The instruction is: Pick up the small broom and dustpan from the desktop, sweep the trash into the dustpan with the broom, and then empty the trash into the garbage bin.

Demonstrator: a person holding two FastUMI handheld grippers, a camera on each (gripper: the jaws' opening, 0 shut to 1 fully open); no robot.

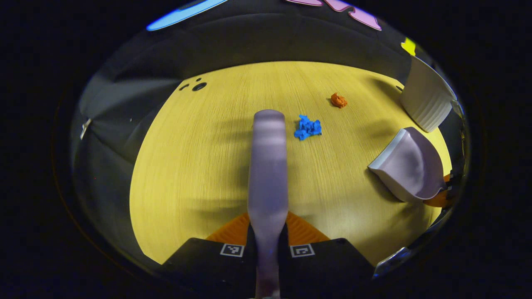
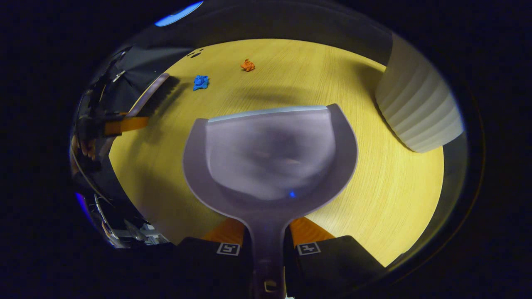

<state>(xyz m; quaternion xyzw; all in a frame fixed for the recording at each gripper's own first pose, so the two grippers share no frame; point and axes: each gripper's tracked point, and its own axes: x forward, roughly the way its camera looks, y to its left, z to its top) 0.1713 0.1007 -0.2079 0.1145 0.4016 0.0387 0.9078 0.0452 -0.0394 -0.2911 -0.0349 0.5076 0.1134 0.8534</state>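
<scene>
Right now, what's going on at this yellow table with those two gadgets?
A person is tidying the table with a hand-held tool in each hand. The left tool is clamped on the small broom; the right tool grips the handle of the dustpan. Two scraps of trash, a blue one and an orange one, lie unswept on the table. The pan looks empty. A white ribbed garbage bin stands at the table's far right.

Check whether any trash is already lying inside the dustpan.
No, the dustpan is empty; the blue scrap and the orange scrap both lie on the desktop beyond it.
</scene>
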